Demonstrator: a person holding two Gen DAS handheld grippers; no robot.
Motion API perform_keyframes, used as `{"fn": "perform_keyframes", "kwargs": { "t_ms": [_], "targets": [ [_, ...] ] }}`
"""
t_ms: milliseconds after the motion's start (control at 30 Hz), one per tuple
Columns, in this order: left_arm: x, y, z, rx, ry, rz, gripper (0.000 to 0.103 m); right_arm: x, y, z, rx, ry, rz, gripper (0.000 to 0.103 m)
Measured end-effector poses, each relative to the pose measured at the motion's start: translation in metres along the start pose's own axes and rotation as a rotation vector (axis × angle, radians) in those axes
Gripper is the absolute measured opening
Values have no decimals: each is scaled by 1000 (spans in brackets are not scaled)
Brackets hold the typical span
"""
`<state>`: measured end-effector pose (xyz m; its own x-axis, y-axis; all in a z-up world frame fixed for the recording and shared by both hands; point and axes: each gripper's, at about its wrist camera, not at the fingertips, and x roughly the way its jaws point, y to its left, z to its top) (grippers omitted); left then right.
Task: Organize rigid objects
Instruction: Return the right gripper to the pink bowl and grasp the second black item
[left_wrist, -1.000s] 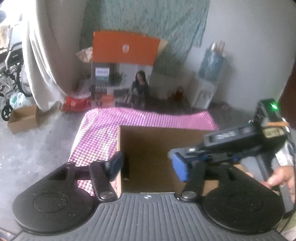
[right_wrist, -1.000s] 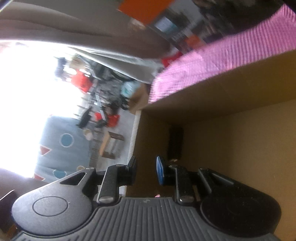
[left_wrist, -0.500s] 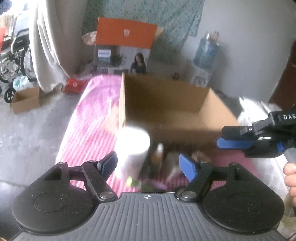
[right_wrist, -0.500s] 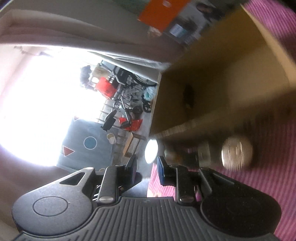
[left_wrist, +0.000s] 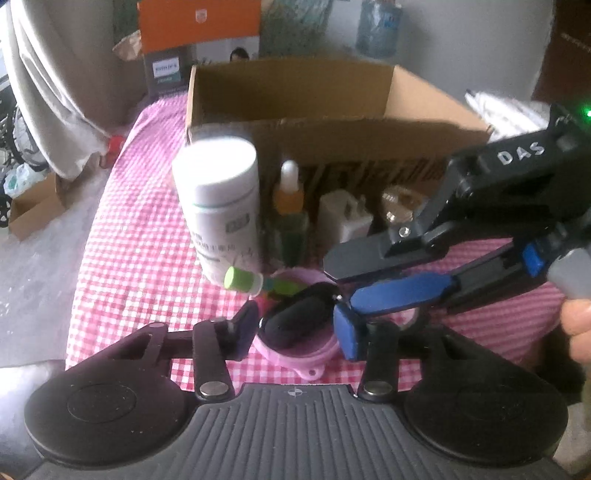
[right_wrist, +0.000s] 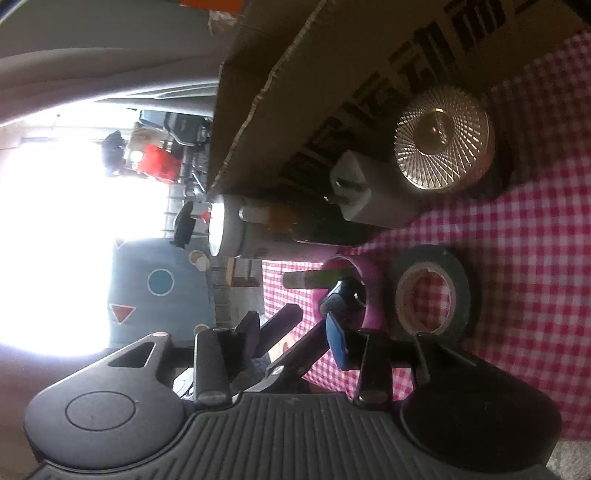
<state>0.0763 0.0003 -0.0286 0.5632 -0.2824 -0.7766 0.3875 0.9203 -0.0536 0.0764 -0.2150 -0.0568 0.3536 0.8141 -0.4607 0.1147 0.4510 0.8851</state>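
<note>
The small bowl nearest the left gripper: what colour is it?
The bowl is light pink or lilac, with a dark object lying in it; the left wrist view shows it best.

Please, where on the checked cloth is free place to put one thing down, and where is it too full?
Free: the checked cloth left of the white bottle, and the strip right of the tape roll. Crowded: the row before the cardboard box, with dropper bottle and charger, and around the pink bowl.

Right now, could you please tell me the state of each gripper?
Left gripper: jaws closing around pink cup; grip unclear.
Right gripper: jaws opening, holding nothing.
</note>
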Motion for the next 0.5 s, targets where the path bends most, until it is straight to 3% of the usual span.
{"fn": "perform_keyframes", "kwargs": {
  "t_ms": [367,500],
  "targets": [
    [5,3,-5,-45,72,-101,41,16,-3,9,5,27,-66,49],
    [-4,0,-5,-19,27,-56,42,18,-1,13,-3,32,-72,50]
  ]
}}
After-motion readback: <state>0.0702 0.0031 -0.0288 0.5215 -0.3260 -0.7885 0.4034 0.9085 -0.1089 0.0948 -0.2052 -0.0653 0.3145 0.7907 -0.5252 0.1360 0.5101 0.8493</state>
